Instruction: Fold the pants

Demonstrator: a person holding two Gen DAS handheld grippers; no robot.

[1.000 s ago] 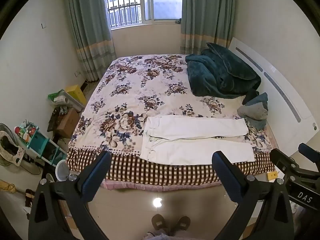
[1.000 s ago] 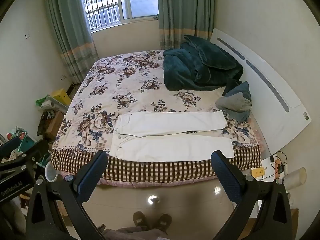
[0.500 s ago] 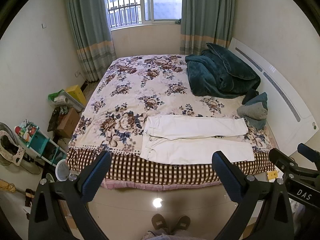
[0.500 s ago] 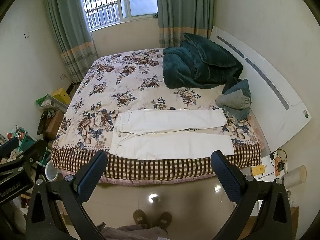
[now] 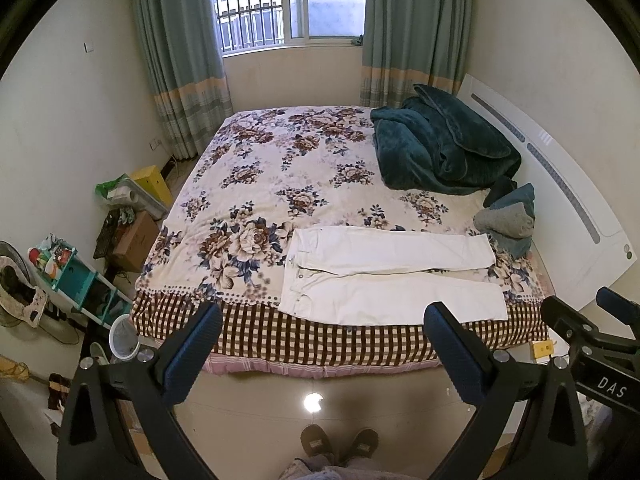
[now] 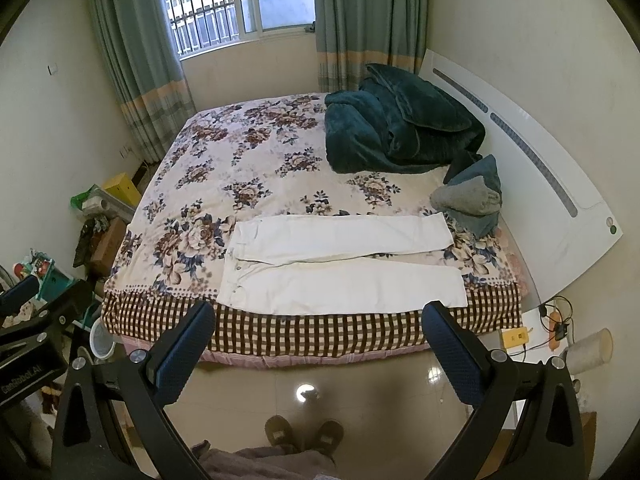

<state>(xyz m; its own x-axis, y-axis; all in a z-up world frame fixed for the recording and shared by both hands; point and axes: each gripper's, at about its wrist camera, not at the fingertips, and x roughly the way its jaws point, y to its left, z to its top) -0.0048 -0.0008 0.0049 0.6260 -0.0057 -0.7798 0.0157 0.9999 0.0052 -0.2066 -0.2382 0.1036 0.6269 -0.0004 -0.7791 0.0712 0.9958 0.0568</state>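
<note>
Across the bed [image 5: 256,168], white pants [image 5: 384,272] unmoved and flat, left tongs [image 5: 322,344] and right tongs [image 6: 318,340] still wide open, empty, barely shifted.

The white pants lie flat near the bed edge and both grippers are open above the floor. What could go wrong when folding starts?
1. The white pants lie at the edge of the bed, above its checked skirt, so a pull could drag them onto the floor.
2. The pant legs end beside the grey towel, which a lifted leg might snag.

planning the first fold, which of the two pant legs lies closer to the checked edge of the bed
The lower leg of the white pants, with its hem nearly over the checked edge. The other leg lies farther in, toward the teal blanket.
</note>
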